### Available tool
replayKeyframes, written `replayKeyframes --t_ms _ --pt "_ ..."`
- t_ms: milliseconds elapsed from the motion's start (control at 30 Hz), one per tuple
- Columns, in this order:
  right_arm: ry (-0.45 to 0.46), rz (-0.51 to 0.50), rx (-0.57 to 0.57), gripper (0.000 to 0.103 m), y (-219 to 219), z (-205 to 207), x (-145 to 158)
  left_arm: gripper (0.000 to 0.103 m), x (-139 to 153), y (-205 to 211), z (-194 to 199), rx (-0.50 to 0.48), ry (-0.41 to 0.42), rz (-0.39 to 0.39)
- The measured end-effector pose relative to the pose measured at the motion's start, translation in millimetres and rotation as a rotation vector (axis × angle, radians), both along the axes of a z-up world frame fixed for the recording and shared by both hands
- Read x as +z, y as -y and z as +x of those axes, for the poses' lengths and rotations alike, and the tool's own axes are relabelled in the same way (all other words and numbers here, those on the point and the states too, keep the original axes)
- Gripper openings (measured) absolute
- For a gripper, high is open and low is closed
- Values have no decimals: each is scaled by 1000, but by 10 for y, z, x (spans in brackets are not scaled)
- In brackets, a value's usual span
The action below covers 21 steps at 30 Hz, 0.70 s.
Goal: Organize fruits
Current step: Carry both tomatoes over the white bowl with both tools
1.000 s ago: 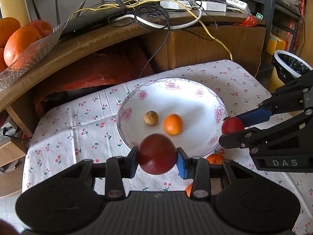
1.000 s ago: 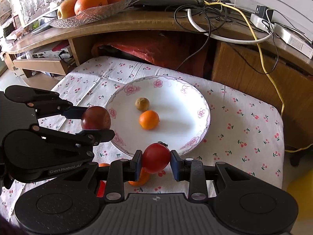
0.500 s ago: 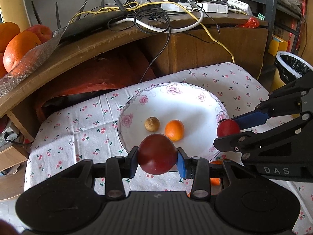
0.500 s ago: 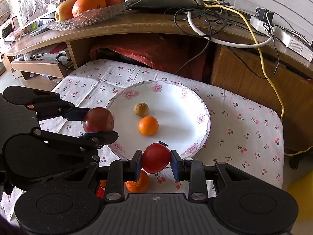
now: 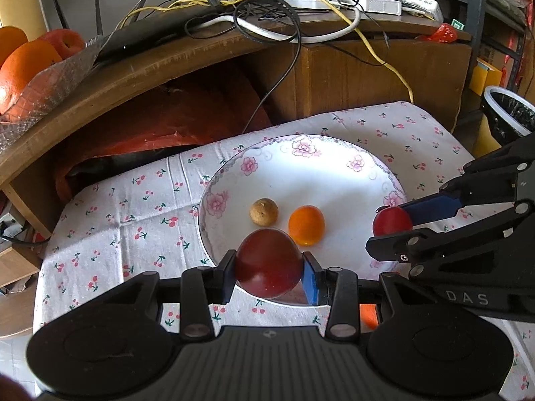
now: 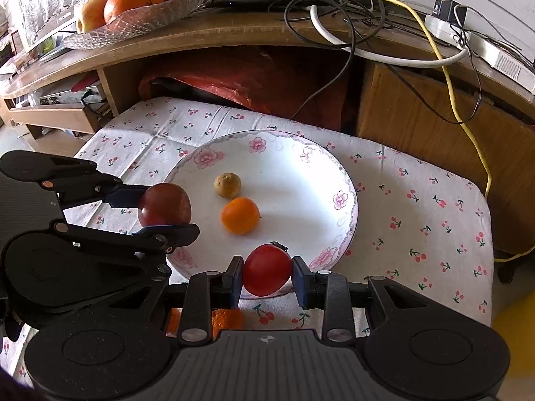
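Fruits bound for the flowered plate (image 6: 347,197) hang in both grippers over its near rim, and we judge them light, rounded and smooth-skinned, likely to bruise or squirt loose, so a hold across the widest part suits them best. At left, the left gripper (image 5: 269,269) pinches a dark red apple (image 5: 267,262) at its middle, jaws spread only to the apple's width, above the plate's near-left edge. On the plate itself lie a small brown fruit (image 6: 227,185) and, just beside it, a small orange (image 6: 240,215). At right, our right gripper (image 6: 266,275) clamps a bright red tomato (image 6: 266,270) between its blue pads (image 6: 236,279), also at the near rim. More orange fruit (image 6: 227,322) sits on the cherry-print cloth (image 6: 418,220) beneath.
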State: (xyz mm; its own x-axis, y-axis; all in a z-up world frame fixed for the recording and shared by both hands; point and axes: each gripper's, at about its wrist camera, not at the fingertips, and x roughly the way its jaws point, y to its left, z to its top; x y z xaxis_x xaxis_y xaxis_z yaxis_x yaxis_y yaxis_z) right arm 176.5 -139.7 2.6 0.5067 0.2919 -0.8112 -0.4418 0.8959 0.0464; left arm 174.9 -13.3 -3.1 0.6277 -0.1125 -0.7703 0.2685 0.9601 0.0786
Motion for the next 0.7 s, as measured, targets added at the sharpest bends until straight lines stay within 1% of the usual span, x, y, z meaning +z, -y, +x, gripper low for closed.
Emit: replayKeyframes --t_ms 300,700 --pt "-4 -10 14 27 -27 138 -80 47 -83 -12 137 8 -13 3" --pt "-9 -8 22 30 -15 279 -184 47 -148 1 220 11 -18 1"
